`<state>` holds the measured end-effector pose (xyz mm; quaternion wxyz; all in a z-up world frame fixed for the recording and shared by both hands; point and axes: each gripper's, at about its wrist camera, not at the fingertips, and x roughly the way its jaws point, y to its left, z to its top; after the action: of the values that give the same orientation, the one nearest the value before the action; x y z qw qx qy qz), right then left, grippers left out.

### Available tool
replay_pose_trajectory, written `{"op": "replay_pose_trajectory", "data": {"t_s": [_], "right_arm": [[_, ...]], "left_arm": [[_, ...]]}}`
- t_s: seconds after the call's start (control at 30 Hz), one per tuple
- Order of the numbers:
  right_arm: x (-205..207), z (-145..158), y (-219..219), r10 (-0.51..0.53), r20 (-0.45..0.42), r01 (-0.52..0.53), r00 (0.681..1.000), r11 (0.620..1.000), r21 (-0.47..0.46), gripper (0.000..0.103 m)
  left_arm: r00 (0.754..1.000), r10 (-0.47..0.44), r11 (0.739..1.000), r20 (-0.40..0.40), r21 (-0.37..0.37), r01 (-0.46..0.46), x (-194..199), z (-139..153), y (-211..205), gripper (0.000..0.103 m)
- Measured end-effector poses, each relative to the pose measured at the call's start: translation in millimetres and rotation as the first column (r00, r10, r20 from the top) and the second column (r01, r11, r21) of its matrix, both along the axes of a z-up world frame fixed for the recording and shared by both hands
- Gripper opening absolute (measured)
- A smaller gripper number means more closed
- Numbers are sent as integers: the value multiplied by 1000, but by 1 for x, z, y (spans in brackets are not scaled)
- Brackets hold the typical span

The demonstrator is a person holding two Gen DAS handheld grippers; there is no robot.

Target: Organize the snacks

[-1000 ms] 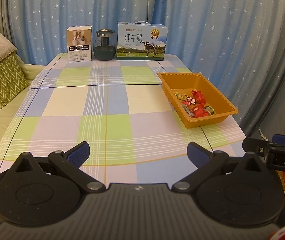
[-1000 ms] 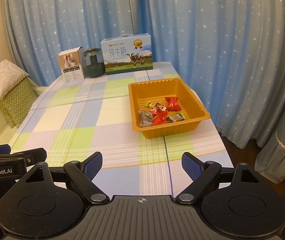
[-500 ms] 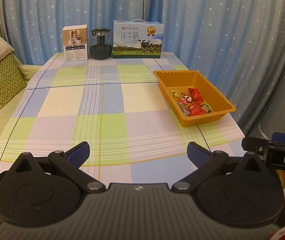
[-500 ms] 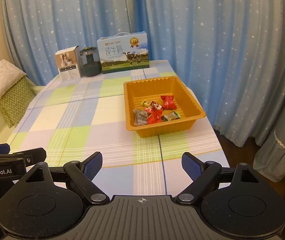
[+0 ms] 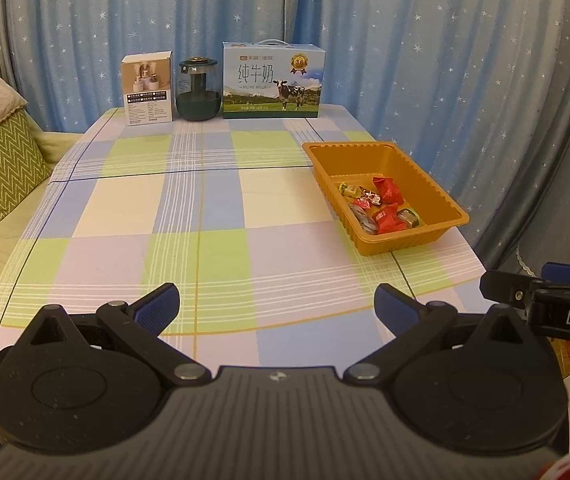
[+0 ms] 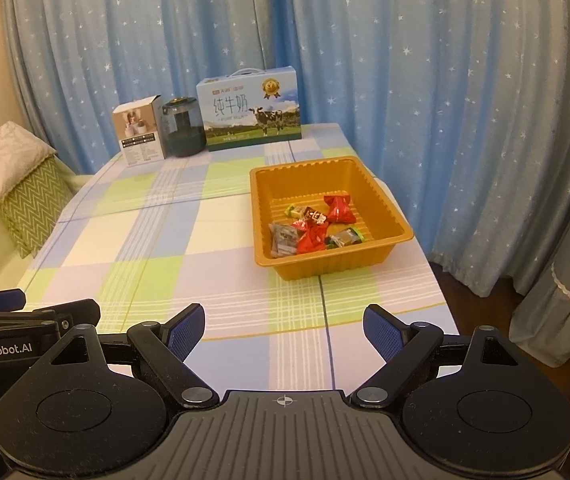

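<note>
An orange tray stands on the right side of the checked table and holds several wrapped snacks, some red. My left gripper is open and empty, held above the table's near edge, well short of the tray. My right gripper is open and empty, also above the near edge, with the tray ahead of it. Each gripper shows at the edge of the other's view: the right one and the left one.
At the table's far edge stand a small white box, a dark glass jar and a blue milk carton box. Blue star curtains hang behind and to the right. A sofa with green cushions is on the left.
Both grippers have drawn back and risen a little, so the table and tray look slightly farther away. Both stay open and empty.
</note>
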<state>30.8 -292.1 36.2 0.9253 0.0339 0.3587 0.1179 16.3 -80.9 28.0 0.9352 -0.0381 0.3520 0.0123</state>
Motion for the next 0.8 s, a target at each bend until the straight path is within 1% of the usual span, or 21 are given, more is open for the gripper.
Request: {"op": "replay_pose_trajectory", "data": {"t_s": [0.4,0.8], "right_arm": [[0,-3,2,4,-3,-4,1000,1000,1,86],[3,-8,8,-4,-3,4,1000,1000,5,86]], "left_arm": [[1000,-4,1000,-4,2,4,0,0,0,103],[1000,-11,1000,-14,4,11,-1,-7,5,103]]}}
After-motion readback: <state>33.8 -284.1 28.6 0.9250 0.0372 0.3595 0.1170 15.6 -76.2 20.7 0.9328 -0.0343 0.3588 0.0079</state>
